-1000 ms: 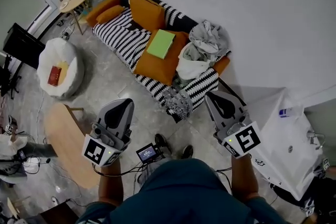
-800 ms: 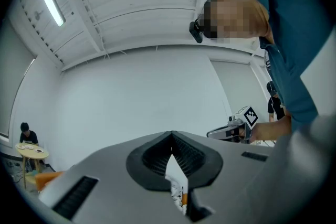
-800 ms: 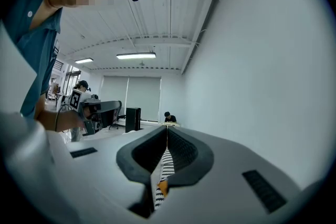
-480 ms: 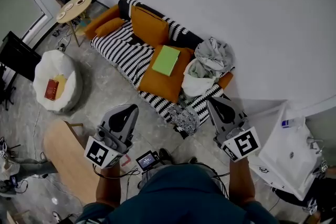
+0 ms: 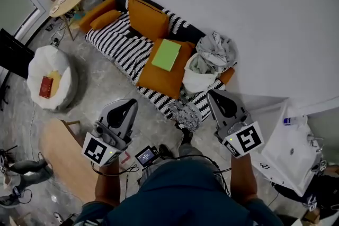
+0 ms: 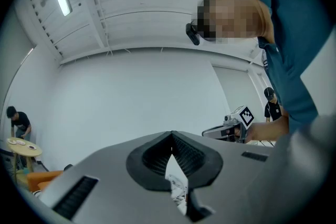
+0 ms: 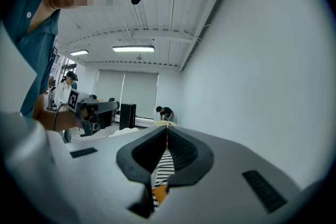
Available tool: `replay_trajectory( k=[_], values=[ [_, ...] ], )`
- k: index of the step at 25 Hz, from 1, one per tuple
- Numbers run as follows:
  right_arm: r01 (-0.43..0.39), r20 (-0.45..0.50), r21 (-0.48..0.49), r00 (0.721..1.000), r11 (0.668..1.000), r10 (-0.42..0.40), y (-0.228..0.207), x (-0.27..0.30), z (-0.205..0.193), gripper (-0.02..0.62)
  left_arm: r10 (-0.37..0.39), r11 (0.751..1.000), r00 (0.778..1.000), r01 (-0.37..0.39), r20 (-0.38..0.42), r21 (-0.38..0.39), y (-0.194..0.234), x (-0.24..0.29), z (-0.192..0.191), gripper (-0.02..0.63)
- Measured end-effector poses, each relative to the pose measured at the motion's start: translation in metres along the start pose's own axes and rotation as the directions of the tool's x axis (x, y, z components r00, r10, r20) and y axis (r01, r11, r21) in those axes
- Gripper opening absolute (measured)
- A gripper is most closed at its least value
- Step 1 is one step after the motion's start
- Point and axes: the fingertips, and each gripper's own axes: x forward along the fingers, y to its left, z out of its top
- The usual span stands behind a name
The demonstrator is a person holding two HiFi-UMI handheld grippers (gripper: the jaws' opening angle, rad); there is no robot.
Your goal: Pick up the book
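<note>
A black-and-white striped sofa [image 5: 119, 45] stands against the white wall [image 5: 238, 8]. On its seat lies a large orange cushion [image 5: 159, 79], and the green book [image 5: 166, 54] rests flat on that cushion, beside a heap of pale laundry [image 5: 209, 55]. Short of the sofa, above the grey floor [image 5: 100, 92], the left tongs [image 5: 128, 105] and right tongs [image 5: 214, 96] point toward it, each clenched with nothing held.

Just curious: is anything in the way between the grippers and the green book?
Nothing covers the green book. The laundry pile beside it sits near the right gripper's straight line; the left gripper's looks clear.
</note>
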Motion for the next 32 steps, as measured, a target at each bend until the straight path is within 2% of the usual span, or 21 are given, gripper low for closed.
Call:
replay_trajectory(
  k=[12,20,25,32],
  values=[
    [-0.04,0.047,0.036,0.998,0.999,0.038,-0.072,0.023,-0.015,0.014,0.028,0.999,0.999,-0.026,-0.042,0.039,0.011,0.071,-0.011,0.003],
    [-0.097,0.069,0.058,0.993,0.994,0.093,-0.127,0.038,-0.029,0.014,0.053,0.997,0.998,-0.051,-0.03,0.052,0.013,0.137,-0.014,0.003],
    [-0.141,0.066,0.07,0.988,0.987,0.137,-0.149,0.053,-0.043,0.014,0.089,0.995,0.994,-0.086,-0.057,0.054,0.017,0.157,-0.027,0.003],
    [-0.161,0.036,0.106,0.987,0.981,0.158,-0.164,0.081,-0.067,0.014,0.103,0.994,0.992,-0.1,-0.07,0.042,0.036,0.173,-0.041,0.003]
  ],
)
